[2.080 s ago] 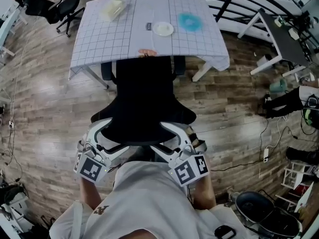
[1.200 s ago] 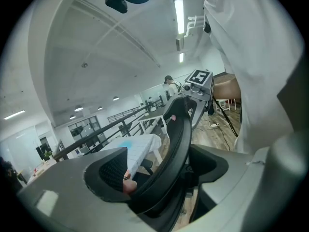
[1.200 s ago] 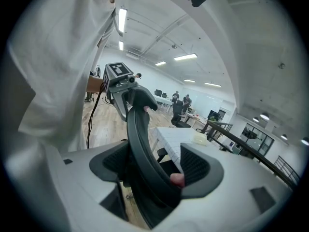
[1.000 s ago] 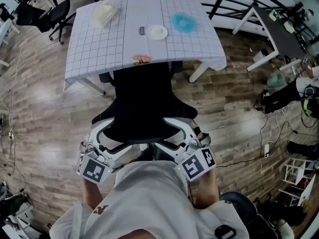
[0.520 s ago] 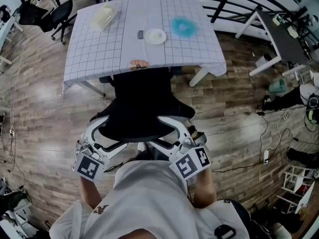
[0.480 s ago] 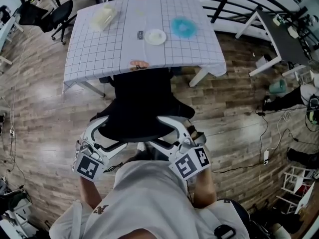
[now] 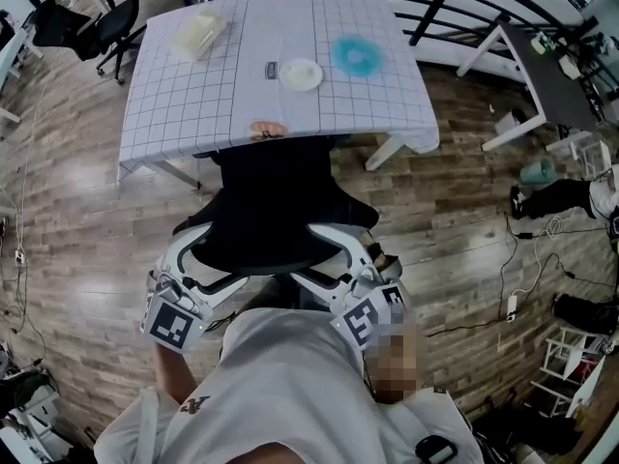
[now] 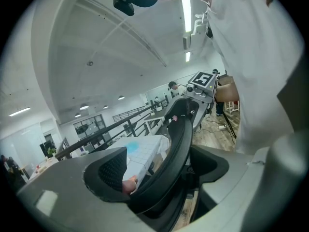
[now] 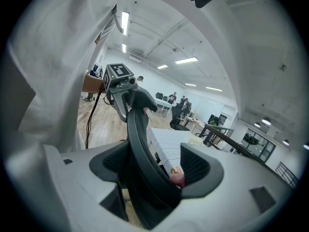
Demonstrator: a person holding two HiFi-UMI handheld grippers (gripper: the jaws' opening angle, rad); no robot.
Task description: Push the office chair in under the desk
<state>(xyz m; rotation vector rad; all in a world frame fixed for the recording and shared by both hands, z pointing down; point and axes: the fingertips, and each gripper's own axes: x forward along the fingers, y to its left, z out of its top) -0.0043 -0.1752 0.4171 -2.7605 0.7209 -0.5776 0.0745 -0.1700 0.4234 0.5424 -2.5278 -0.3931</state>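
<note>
The black office chair (image 7: 276,206) stands in front of me with its seat under the desk (image 7: 184,104), which wears a white grid cloth. In the head view my left gripper (image 7: 206,264) and right gripper (image 7: 336,256) sit on the two ends of the backrest's top rim. In the left gripper view the curved black rim (image 8: 179,144) runs between the jaws of the left gripper (image 8: 159,175). The right gripper view shows the same rim (image 9: 140,144) held in the right gripper (image 9: 154,170). Both are shut on the rim.
On the desk lie a white plate (image 7: 301,73), a blue disc (image 7: 355,53), a pale container (image 7: 198,33) and a small orange thing (image 7: 266,130) at the near edge. Another black chair (image 7: 102,22) stands far left, a white-legged desk (image 7: 542,66) at right, cables (image 7: 513,288) on the wood floor.
The chair has rolled forward with both grippers on its backrest. More of it now lies beneath the desk's near edge than two seconds ago.
</note>
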